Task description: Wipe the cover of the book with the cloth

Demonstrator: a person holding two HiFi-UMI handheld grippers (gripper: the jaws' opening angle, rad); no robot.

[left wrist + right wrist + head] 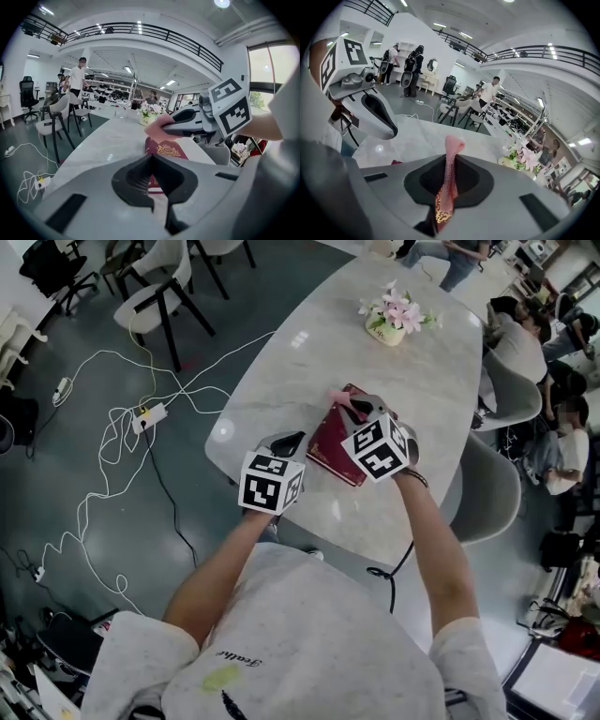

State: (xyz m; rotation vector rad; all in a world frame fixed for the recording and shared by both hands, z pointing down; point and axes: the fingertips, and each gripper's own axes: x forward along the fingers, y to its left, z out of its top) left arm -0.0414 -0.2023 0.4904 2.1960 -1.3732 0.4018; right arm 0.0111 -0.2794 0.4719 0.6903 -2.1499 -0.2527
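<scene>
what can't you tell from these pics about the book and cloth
- Whether the cloth touches the book: in the head view the right gripper covers that spot; in the right gripper view its own body blocks it.
- Cover print: blurred in the left gripper view, too small in the head view.

The worktop (281,371) lies bare left of the book (326,444) and beyond it as far as the flower pot (386,330). Chairs (495,491) stand close along its right edge. The left hand-held gripper (287,441) crowds the book's near-left edge. The right hand-held gripper (362,407), pinching a cloth (341,399), hangs over the book.
</scene>
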